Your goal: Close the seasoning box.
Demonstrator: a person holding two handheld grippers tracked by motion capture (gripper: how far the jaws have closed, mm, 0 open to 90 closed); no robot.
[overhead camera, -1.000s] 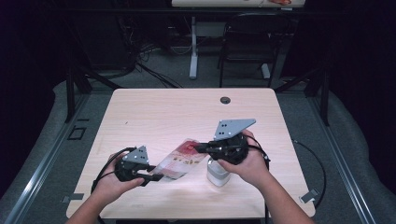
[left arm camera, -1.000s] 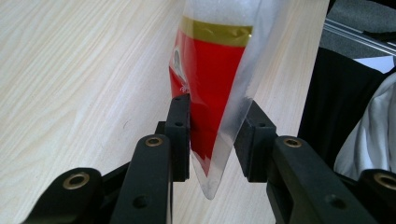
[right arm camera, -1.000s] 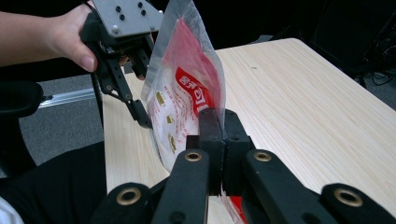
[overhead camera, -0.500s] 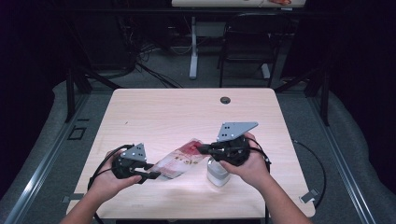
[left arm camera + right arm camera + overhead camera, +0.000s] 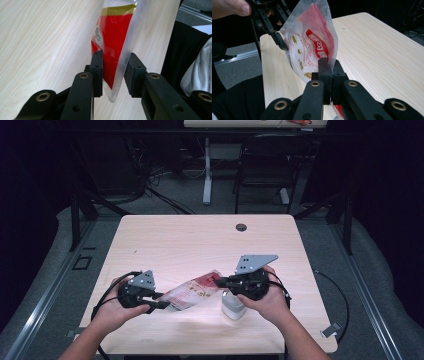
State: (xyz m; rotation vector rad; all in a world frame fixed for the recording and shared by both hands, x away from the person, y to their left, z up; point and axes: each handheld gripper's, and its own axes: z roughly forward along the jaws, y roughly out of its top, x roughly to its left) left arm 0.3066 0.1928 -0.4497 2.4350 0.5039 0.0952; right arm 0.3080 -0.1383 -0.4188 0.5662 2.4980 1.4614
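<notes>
Surface [image 5: 165, 240]: pale wood, carrying a small white container [image 5: 232, 306] just beside the right hand.
Pouch [image 5: 192, 292]: red-and-clear plastic, held off the surface between both grippers.
Right gripper [image 5: 221, 281]: fingers clamped on one pouch edge.
Left gripper [image 5: 161, 301]: fingers straddle the other end, not yet pinching, judging by the left gripper view.
Progress: pouch lifted; left grip remains.
Views: right gripper view shows the printing.
</notes>
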